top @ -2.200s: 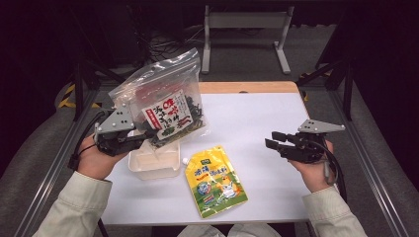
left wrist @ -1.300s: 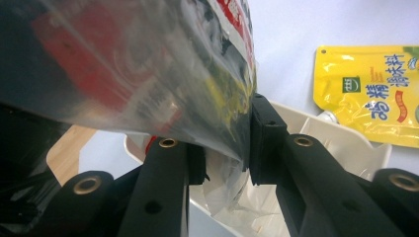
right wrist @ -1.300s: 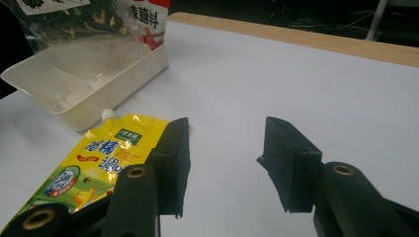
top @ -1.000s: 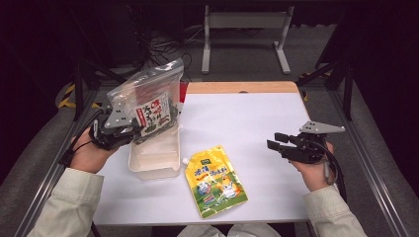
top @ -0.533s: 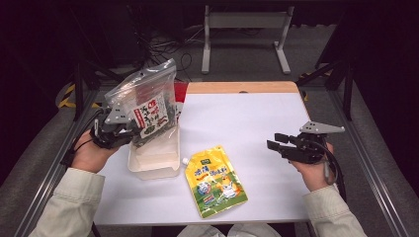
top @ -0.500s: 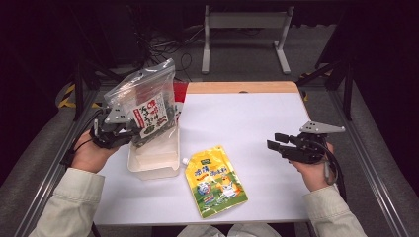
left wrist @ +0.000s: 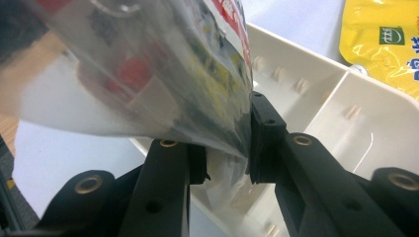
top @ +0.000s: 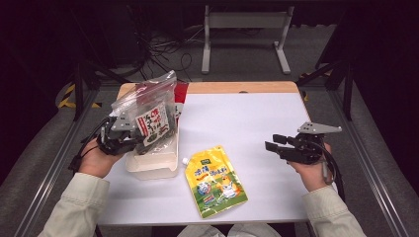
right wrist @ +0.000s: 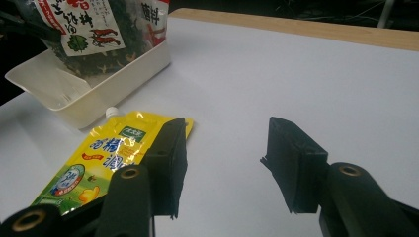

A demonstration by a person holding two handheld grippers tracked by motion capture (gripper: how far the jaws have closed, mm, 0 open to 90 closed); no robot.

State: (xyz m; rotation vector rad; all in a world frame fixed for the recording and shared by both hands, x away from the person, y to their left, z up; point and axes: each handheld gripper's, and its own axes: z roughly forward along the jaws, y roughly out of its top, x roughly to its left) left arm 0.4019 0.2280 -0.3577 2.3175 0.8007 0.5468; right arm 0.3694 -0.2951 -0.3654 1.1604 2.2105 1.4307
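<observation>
High view, left gripper [top: 129, 140] pinching bag [top: 148, 116] — over tray [top: 150, 165]

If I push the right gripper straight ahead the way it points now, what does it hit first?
Probably nothing soon: between the right gripper's open fingers lies bare white table. The yellow pouch sits just off its left finger, so it may get clipped. Farther along is the wooden table edge; depth is unclear.

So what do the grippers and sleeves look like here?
Both grippers, left and right, are black with two flat jaws and brass-coloured rivets. Each carries a grey three-cornered plate on top and trails a black cable. The person wears pale beige long sleeves.
</observation>
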